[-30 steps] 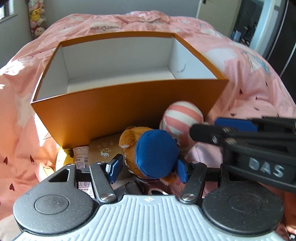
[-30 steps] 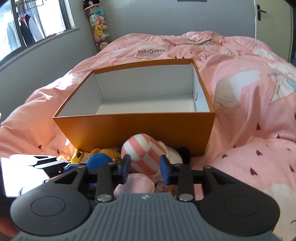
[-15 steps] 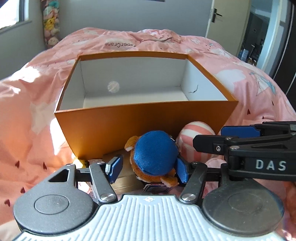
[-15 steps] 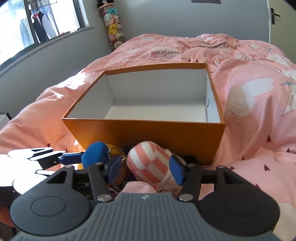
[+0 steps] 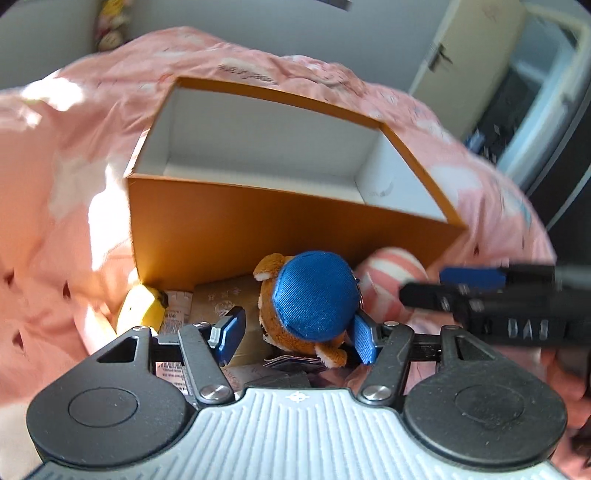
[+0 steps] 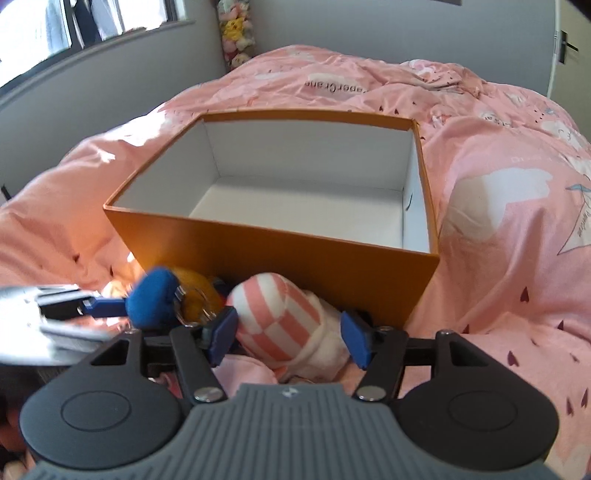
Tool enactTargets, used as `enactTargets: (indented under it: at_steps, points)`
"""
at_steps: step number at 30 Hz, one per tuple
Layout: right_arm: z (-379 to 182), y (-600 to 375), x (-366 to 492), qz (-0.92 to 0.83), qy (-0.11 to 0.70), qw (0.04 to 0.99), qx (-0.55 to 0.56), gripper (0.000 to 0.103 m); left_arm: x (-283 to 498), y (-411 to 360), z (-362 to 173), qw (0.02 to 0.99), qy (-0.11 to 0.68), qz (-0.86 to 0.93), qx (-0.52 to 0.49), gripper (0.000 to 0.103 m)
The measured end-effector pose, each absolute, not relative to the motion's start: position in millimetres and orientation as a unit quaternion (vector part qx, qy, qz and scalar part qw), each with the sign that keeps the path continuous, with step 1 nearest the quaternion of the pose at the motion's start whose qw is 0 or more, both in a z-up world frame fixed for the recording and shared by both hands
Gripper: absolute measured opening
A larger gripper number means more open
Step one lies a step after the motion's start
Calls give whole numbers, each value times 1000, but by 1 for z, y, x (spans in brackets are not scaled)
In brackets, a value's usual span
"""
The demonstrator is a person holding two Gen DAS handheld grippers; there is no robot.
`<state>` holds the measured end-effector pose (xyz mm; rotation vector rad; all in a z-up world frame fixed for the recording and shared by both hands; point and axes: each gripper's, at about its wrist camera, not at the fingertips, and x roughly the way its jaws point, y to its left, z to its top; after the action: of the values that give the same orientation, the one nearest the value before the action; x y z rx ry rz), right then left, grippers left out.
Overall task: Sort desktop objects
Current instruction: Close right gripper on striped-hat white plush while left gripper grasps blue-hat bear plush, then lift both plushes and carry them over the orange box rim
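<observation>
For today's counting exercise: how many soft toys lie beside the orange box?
2. The blue-capped brown plush sits between the left tool's pads; the pink-striped plush between the right tool's. Others may be hidden.

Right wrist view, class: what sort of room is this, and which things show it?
Most likely a bedroom. A rumpled pink duvet covers a bed, soft toys hang in the corner by a window, and an orange box sits on the bedding.

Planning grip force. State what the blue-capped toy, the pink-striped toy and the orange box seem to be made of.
Blue-capped toy: brown plush under a ribbed woven cap, matte. Pink-striped toy: soft knit-looking fabric, wrinkled, probably stuffed. Orange box: stiff card, smooth orange outside, white matte inside, straight thin walls.
</observation>
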<state>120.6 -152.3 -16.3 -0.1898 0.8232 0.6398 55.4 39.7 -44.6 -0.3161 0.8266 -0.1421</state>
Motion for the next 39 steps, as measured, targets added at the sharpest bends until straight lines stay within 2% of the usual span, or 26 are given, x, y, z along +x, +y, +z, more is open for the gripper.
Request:
enactTargets:
  at_steps: [6,11,14,16,17,21,22,27,31,39]
  points:
    - [-24,-135,109,316,380,856,-156,61,62,41,-46,900,399,-63,-166,72]
    - [-33,-123,111,304,373,859,-177,66,64,41,-48,899,397,-66,-173,73]
    - [-43,-109,97,292,338,866,-226,66,64,42,-50,898,396,-68,-178,73]
    - [-51,-101,87,268,307,877,-253,63,65,43,-50,897,398,-68,-182,73]
    - [-55,-98,81,252,290,884,-264,56,66,42,-50,897,398,-67,-180,73]
    - [-57,-94,58,233,244,895,-291,52,68,35,-49,899,401,-60,-165,73]
    - [-54,-96,56,230,237,899,-286,51,68,35,-48,899,401,-58,-166,73]
    - [-33,-128,69,219,251,924,-185,50,67,34,-47,900,397,-60,-168,57]
    - [-23,-147,77,224,263,931,-116,50,69,29,-42,903,397,-55,-157,53]
    - [1,-153,87,249,277,924,-85,50,64,23,-12,905,399,-64,-136,50]
